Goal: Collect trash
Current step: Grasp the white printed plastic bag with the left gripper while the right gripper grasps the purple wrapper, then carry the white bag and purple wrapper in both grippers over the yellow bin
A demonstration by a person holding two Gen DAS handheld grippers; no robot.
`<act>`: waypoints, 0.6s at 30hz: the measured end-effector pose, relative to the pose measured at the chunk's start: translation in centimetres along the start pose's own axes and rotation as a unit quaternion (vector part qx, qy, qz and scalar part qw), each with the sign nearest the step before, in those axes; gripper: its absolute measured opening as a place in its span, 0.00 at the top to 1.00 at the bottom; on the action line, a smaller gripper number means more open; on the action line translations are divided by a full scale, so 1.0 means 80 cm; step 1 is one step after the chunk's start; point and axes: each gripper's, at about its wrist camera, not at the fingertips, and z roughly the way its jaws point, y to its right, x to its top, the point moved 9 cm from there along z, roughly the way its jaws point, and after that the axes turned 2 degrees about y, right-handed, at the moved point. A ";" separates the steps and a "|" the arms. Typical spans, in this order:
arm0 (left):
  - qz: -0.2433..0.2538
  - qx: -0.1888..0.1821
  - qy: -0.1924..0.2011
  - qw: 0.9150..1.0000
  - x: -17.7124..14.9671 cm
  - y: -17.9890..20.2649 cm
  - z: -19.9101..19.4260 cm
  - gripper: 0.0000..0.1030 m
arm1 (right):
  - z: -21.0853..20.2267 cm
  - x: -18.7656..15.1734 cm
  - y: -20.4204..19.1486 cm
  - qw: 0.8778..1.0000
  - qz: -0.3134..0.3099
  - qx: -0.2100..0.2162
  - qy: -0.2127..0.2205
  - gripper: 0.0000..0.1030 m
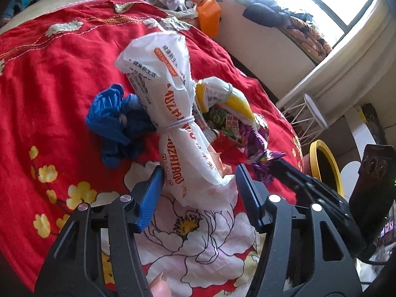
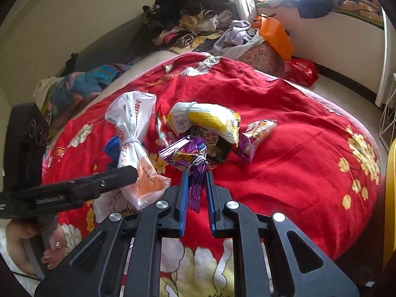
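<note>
A pile of trash lies on a red floral bedspread (image 1: 49, 74). A white printed plastic bag (image 1: 170, 113), tied with a band, lies between the open jaws of my left gripper (image 1: 199, 185); its lower end sits between the blue pads without being pinched. The bag also shows in the right wrist view (image 2: 133, 133). My right gripper (image 2: 196, 180) is shut on a purple foil wrapper (image 2: 195, 188), also seen in the left wrist view (image 1: 257, 148). A yellow-white packet (image 2: 210, 121), a crumpled blue bag (image 1: 111, 123) and a small snack packet (image 2: 257, 133) lie close by.
A yellow-rimmed bin (image 1: 326, 165) stands beside the bed at the right. Clothes (image 2: 188, 17) are heaped at the bed's far end, with an orange bag (image 2: 274, 34) and a red bag (image 2: 300, 70). A white wire stand (image 1: 304, 116) is by the window wall.
</note>
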 end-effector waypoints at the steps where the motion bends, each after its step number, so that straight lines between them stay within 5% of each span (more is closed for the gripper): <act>1: -0.001 -0.001 -0.002 1.000 -0.002 -0.001 0.000 0.52 | -0.002 0.000 0.000 1.000 0.000 0.001 0.001 0.87; 13: 0.018 0.004 -0.006 1.000 -0.018 -0.005 -0.008 0.80 | -0.030 -0.001 -0.008 1.000 -0.006 0.002 0.018 0.87; 18: 0.036 -0.004 0.011 0.999 -0.010 0.008 -0.020 0.81 | -0.037 -0.002 -0.008 1.000 -0.001 0.004 0.022 0.87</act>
